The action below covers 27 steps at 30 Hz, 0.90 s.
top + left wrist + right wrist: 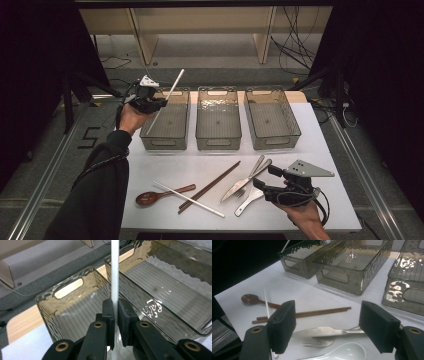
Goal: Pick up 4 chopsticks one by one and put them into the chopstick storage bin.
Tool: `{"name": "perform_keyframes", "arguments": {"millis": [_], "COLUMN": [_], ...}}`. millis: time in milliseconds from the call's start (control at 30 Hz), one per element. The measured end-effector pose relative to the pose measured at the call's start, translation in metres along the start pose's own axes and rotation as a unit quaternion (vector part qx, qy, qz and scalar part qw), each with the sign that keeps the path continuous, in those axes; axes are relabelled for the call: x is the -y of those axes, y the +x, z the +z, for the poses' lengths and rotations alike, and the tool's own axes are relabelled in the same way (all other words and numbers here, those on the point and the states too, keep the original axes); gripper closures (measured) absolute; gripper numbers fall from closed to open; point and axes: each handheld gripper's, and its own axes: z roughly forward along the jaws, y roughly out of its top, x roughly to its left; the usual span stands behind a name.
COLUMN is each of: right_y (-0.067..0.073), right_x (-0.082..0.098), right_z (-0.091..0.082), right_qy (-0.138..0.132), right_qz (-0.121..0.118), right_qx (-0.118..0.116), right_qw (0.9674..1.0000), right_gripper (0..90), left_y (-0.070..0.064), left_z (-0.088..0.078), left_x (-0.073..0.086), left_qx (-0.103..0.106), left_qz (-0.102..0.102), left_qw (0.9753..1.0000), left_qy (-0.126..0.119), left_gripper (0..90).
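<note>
A white table (320, 145) is seen from above, with three smoky translucent bins set side by side along its far half. The left gripper (150, 102) is held beside the left bin (165, 122), and a white chopstick (167, 97) is clamped between its jaws, slanting up and away over that bin. In the left gripper view the two black jaws are seen pressed against the white chopstick (115, 272), which passes straight up between the pads (108, 312); beyond the pads the left bin (75, 302) and the middle bin (162, 290) are seen close, both with ribbed floors, a detail lost from above. The right gripper (265, 180) is held low at the near right of the table with its jaws wide apart and nothing between them. In the right gripper view a table knife (329, 331) and a fork (317, 342) are framed between the open fingers (282, 325), with the bowl of a white ceramic spoon (347, 352) just nearer. Beyond the fingers lie a pair of brown chopsticks (312, 313), a dark wooden spoon (252, 299) and a second white chopstick (266, 303). From above, the second white chopstick (187, 198) is seen crossing the brown chopsticks (210, 186) beside the wooden spoon (162, 194).
</note>
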Motion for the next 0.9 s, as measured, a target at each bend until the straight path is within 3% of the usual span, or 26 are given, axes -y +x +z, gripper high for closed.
{"name": "perform_keyframes", "arguments": {"millis": [467,567,900], "right_y": [0.001,0.001,0.001], "right_x": [0.0,0.0,0.0], "right_z": [0.0,0.0,0.0], "right_qy": [0.0,0.0,0.0], "right_qz": [-0.003,-0.002,-0.001], "right_qx": [-0.003,-0.003,-0.004], "right_qw": [1.0,1.0,1.0], "right_gripper": [30.4,30.3,30.4], "left_y": [0.003,0.004,0.007], "left_z": [0.016,0.019,0.028], "left_x": [0.016,0.017,0.027], "left_qx": [-0.012,-0.021,-0.033], "left_qz": [-0.02,-0.013,-0.025], "left_qw": [0.9995,0.9993,0.9979], "left_qy": [0.019,0.029,0.05], "left_gripper": [83.3,83.2,82.8]}}
